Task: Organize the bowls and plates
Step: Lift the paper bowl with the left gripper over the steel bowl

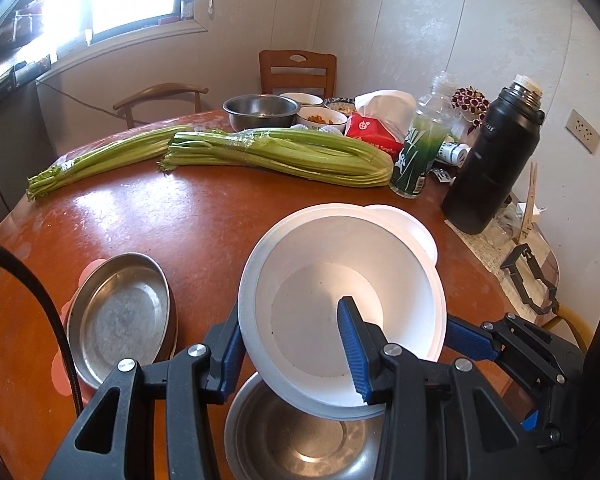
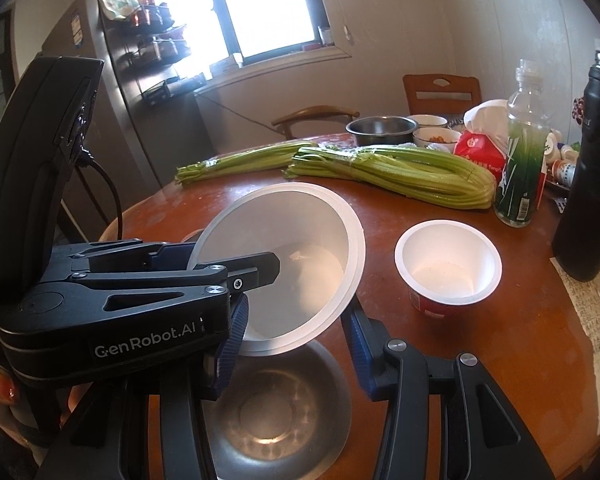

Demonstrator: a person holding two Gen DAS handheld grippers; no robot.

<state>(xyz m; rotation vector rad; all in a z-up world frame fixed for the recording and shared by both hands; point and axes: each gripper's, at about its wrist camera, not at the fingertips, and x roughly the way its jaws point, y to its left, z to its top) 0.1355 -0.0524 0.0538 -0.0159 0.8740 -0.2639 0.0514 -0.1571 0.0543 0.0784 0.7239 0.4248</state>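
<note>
A white disposable bowl (image 1: 320,264) hangs tilted above a steel bowl (image 1: 296,444) at the table's near edge. My left gripper (image 1: 290,314) is shut on the white bowl's left wall, one finger inside and one outside. In the right wrist view my right gripper (image 2: 296,314) clasps the near part of the white bowl (image 2: 300,216) from outside, a pad touching each side, above the steel bowl (image 2: 276,412). The left gripper (image 2: 236,260) reaches in from the left. A small white cup with a red wall (image 2: 448,268) stands to the right. Steel plates (image 1: 120,316) lie stacked at left.
Two celery bundles (image 1: 284,152) lie across the round brown table (image 1: 172,216). Behind them are a steel bowl (image 1: 260,110), small food bowls, a red tissue pack (image 1: 374,130) and a green bottle (image 1: 418,152). A black flask (image 1: 496,160) stands at right. Chairs sit behind the table.
</note>
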